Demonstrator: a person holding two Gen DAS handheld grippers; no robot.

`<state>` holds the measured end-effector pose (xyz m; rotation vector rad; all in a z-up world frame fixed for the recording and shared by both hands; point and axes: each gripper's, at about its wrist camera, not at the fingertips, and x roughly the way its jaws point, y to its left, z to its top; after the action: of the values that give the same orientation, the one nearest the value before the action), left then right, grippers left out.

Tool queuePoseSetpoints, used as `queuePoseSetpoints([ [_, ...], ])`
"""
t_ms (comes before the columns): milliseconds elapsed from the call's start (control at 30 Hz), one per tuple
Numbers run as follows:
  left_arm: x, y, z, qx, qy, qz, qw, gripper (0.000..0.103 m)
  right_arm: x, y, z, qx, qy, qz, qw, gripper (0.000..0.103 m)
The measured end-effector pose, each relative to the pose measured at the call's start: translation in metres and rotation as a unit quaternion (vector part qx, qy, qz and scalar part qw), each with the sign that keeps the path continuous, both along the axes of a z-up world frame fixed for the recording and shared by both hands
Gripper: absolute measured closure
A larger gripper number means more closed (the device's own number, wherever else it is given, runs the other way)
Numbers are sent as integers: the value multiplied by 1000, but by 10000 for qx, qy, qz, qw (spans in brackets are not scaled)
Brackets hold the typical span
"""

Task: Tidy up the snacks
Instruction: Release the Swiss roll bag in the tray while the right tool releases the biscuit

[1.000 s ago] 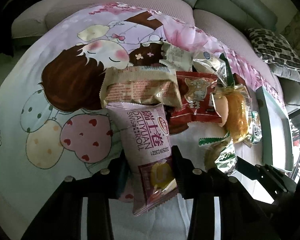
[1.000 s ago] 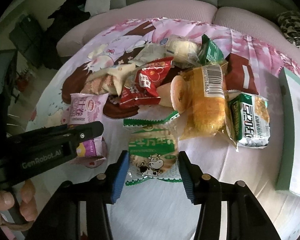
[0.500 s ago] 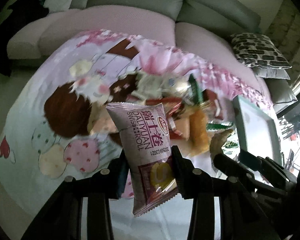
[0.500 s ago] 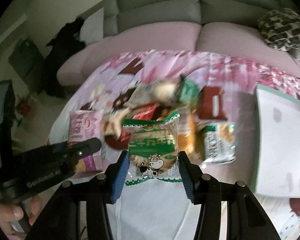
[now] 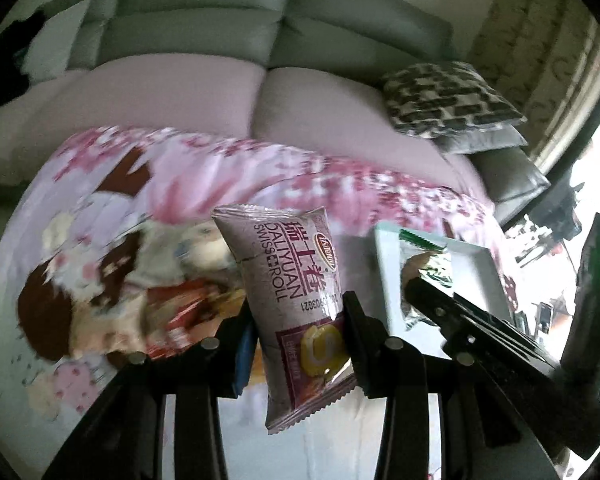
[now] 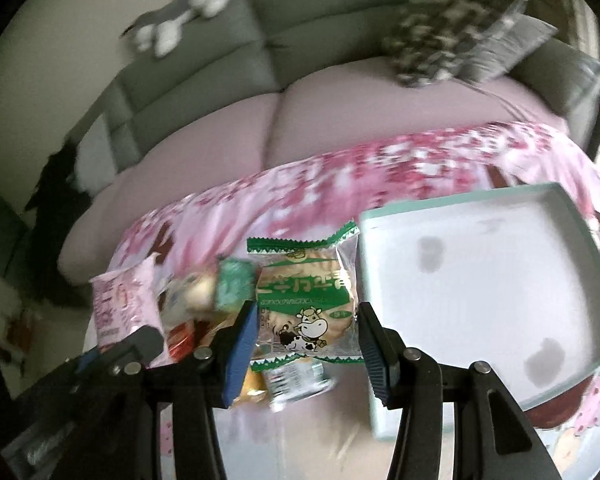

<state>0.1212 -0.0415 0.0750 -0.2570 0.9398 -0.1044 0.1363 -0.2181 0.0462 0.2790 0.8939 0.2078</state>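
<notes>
The left tongs (image 5: 300,344) were pinched on the lower half of a purple roll pack (image 5: 290,292), which stood nearly upright between the pads with its sealed top edge at 12 o'clock and its bottom crimp hanging below the grip. The right tongs (image 6: 306,344) were likewise pinched on a green cow pack (image 6: 306,300), held flat-faced to the camera, its zigzag seam up at 12 o'clock.

Both packs looked light and soft: thin film puffed with air around a cake or biscuit. I judged that the film would slide under smooth pads and that a hard squeeze would crush the filling, so the best hold was across the filled body near one end, as both tongs had it, rather than on the flimsy crimped seams.

From the right view, the tray (image 6: 480,204) lay at 3 o'clock of the cow pack, shallow, pale-rimmed and bare inside apart from two grey marks. From the left view, the same tray (image 5: 384,264) sat at 2 o'clock, partly behind the other tongs. The remaining snacks (image 5: 188,300) lay blurred in a heap at 9 o'clock on the floral cloth (image 5: 300,176) over the desk, with a sofa (image 5: 204,92) beyond at 12 o'clock.
</notes>
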Motion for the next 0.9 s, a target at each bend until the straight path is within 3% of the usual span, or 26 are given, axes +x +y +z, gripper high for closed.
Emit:
queuePoseSetpoints([
  [333, 37, -72, -3, 84, -100, -684, 9976, 61, 28, -84, -23, 239, 338, -1177, 9922, 50],
  [900, 90, -160, -61, 162, 128, -1348, 9907, 61, 52, -173, -83, 359, 585, -2329, 9701, 50],
])
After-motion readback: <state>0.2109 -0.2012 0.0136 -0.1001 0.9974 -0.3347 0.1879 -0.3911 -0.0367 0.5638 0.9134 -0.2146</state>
